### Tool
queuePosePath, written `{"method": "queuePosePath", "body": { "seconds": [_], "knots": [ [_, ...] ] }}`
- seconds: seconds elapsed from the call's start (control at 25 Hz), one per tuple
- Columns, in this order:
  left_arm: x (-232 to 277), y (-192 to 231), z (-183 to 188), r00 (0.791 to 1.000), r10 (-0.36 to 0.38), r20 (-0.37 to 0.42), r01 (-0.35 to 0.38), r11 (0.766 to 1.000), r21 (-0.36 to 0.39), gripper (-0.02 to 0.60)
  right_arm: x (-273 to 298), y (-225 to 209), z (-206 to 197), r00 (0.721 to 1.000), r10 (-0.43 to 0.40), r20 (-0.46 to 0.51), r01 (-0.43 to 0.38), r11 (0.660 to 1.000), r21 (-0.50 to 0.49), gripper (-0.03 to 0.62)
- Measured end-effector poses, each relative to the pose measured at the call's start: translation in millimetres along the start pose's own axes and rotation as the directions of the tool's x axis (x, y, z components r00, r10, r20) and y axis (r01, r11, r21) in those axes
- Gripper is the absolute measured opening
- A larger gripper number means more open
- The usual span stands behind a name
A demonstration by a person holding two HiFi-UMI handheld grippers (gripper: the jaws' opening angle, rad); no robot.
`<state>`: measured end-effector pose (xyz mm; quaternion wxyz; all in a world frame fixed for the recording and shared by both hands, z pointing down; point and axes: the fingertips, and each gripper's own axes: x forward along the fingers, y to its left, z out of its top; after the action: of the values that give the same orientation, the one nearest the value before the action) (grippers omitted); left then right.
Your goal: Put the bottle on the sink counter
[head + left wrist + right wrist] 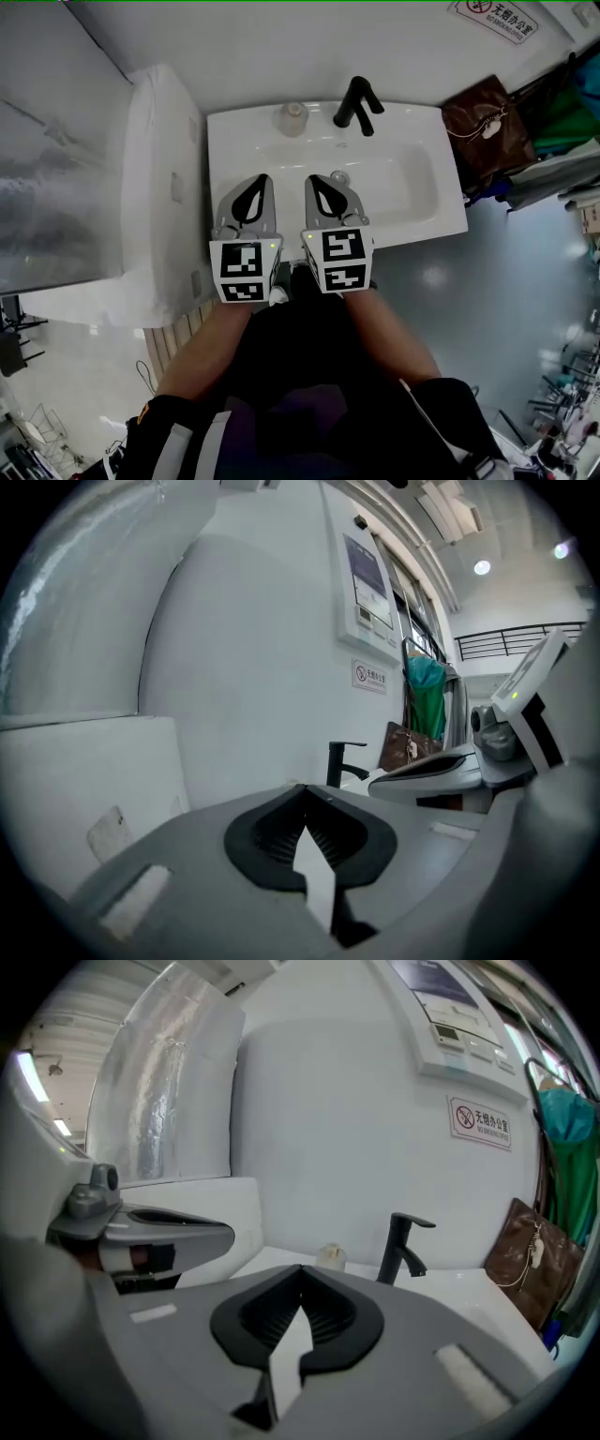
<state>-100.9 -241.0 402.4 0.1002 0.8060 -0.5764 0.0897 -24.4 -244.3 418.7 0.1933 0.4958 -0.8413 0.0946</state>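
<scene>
Sink counter point(234, 131) sits dead ahead of me, backed against the wall. The bottle point(293, 117) stands on its back ledge, left of the faucet point(356, 103) and apart from it. The basin point(412, 187) lies in front of both. Left gripper point(262, 181) and right gripper point(313, 181) hang side by side over the sink's near edge. A bag point(487, 127) rests right of the sink, and a boxy unit point(159, 178) stands just beside it on the left.

— The sink point(234, 150)?
— Glossy white, smooth like ceramic. The faucet point(353, 103) at twelve o'clock is matt black metal.
— And the bottle point(292, 117)?
— Pale, dull plastic. The bag point(487, 131) at two o'clock looks like brown leather with a sheen; the floor point(487, 300) is glossy grey.
</scene>
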Motion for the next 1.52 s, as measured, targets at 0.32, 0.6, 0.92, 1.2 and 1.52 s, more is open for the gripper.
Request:
{"method": "queuePosePath", "body": {
  "seconds": [0.32, 0.6, 0.92, 1.2, 1.52],
  "knots": [
    [-48.6, -27.8, -4.7, 0.999, -0.041, -0.017, 0.041, 0.999, -0.001, 0.003, -51.1, 20.2, -8.0, 1.000, -0.014, -0.007, 0.014, 1.000, 0.010, 0.002],
    [-88.1, -52.8, -4.8, 0.998, -0.062, -0.002, 0.062, 0.998, -0.026, 0.002, -84.7, 36.2, -15.0, 0.999, 0.027, -0.022, -0.026, 1.000, 0.007, 0.002],
    [-115.4, -70.9, -12.3, 1.000, 0.004, 0.003, -0.004, 1.000, -0.019, 0.003, -114.6, 43.2, -27.6, 0.995, 0.094, -0.031, -0.095, 0.995, -0.033, 0.002],
    [-145.0, -114.5, -15.2, 0.998, 0.055, 0.007, -0.055, 0.998, -0.028, 0.002, -162.4, 32.8, -49.6, 0.990, 0.142, -0.020, -0.143, 0.989, -0.046, 0.002],
    [-186.9, -164.7, -20.8, 0.994, 0.108, 0.030, -0.107, 0.994, -0.036, 0.002, -224.6, 20.6, -68.5, 0.985, 0.170, 0.024, -0.168, 0.985, -0.049, 0.002]
  ]
}}
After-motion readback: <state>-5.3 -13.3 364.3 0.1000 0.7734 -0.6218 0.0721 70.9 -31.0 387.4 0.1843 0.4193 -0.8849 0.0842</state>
